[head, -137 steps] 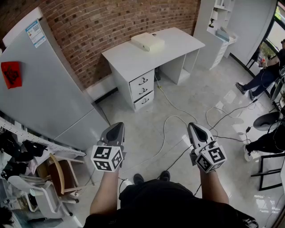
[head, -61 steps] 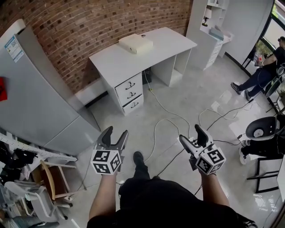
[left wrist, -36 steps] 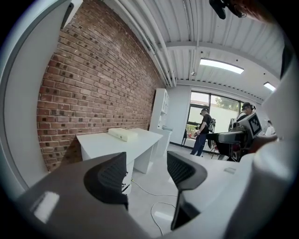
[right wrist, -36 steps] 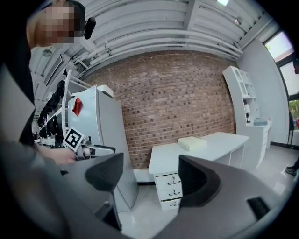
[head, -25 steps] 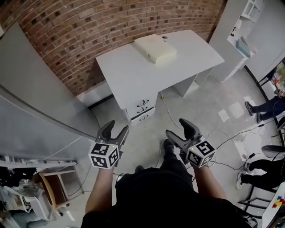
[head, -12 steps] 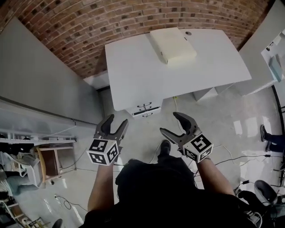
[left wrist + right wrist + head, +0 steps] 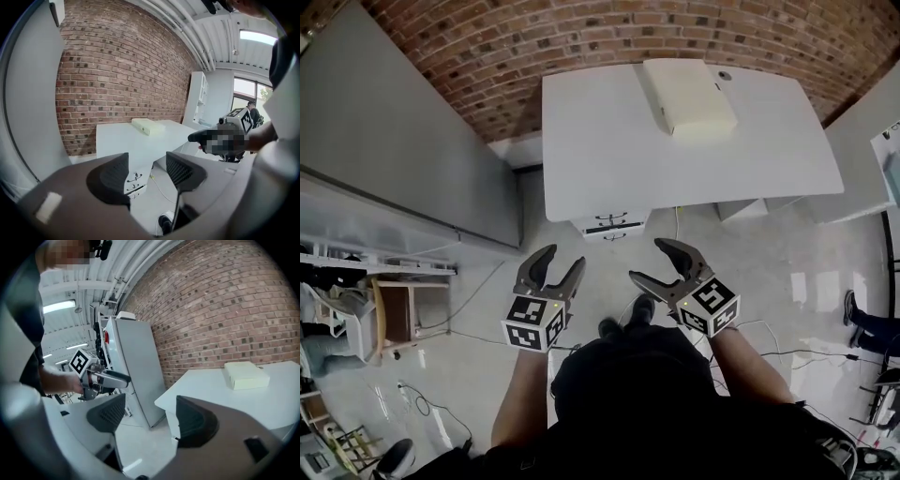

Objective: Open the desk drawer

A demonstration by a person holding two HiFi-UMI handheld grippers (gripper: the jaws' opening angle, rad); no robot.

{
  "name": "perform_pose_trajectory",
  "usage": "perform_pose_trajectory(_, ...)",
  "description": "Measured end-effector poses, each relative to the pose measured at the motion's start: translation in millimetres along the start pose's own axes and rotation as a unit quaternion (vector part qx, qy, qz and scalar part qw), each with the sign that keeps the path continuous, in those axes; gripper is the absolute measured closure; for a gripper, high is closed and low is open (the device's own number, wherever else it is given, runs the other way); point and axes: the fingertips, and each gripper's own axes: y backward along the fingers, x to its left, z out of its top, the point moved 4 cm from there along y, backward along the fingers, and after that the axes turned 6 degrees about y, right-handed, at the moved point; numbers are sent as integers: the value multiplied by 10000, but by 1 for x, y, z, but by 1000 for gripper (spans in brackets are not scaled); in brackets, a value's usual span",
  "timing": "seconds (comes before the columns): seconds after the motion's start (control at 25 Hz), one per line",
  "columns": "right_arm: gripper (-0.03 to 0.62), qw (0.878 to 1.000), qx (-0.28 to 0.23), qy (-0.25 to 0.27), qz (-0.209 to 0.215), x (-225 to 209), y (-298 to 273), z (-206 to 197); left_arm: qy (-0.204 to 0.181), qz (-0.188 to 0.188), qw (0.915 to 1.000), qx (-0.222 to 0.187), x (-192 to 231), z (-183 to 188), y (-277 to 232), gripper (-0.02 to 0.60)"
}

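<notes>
A white desk [image 7: 675, 150] stands against the brick wall. Its stack of drawers [image 7: 610, 225] with dark handles sits under the desk's left end, all pushed in. Those drawers [image 7: 134, 181] also show in the left gripper view, small and some way beyond the jaws. My left gripper [image 7: 561, 263] hovers over the floor just short of the drawers. Its jaws are closing a little, still wide, with nothing between them. My right gripper [image 7: 649, 263] is level with it to the right, open and empty, angled toward the left one.
A cream box [image 7: 689, 94] lies on the desk top. A tall grey cabinet [image 7: 403, 141] stands left of the desk, with a wooden chair [image 7: 389, 319] in front of it. A cable [image 7: 680, 220] runs down under the desk. White shelving [image 7: 862, 159] is at the right.
The desk has come much closer and now lies straight ahead. Both grippers have moved forward and a little down toward the drawers, and the right one has turned inward.
</notes>
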Motion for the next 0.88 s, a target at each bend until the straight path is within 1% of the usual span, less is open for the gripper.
perform_pose_trajectory(0.08, 249, 9998, 174, -26, 115, 9, -8, -2, 39, -3, 10000, -65, 2, -9, 6, 327)
perform_pose_trajectory(0.24, 247, 9974, 591, 72, 405, 36, -24, -11, 311, -8, 9994, -172, 12, -38, 21, 331)
perform_pose_trajectory(0.36, 247, 9954, 813, 124, 502, 56, -32, -24, 569, 70, 9983, -102, 22, -68, 37, 336)
perform_pose_trajectory(0.48, 249, 9932, 1009, 68, 582, 68, -37, -41, 876, 205, 9959, -5, 31, -97, 50, 342)
perform_pose_trajectory(0.68, 249, 9900, 1206, 8, 727, 58, -54, -72, 1367, 422, 9895, 221, 46, -148, 46, 353)
perform_pose_trajectory(0.8, 249, 9891, 1282, 7, 725, 41, -71, -96, 1516, 447, 9868, 362, 52, -167, 28, 354)
perform_pose_trajectory(0.88, 249, 9878, 1389, 39, 704, 27, -85, -115, 1539, 374, 9866, 390, 55, -174, 12, 354)
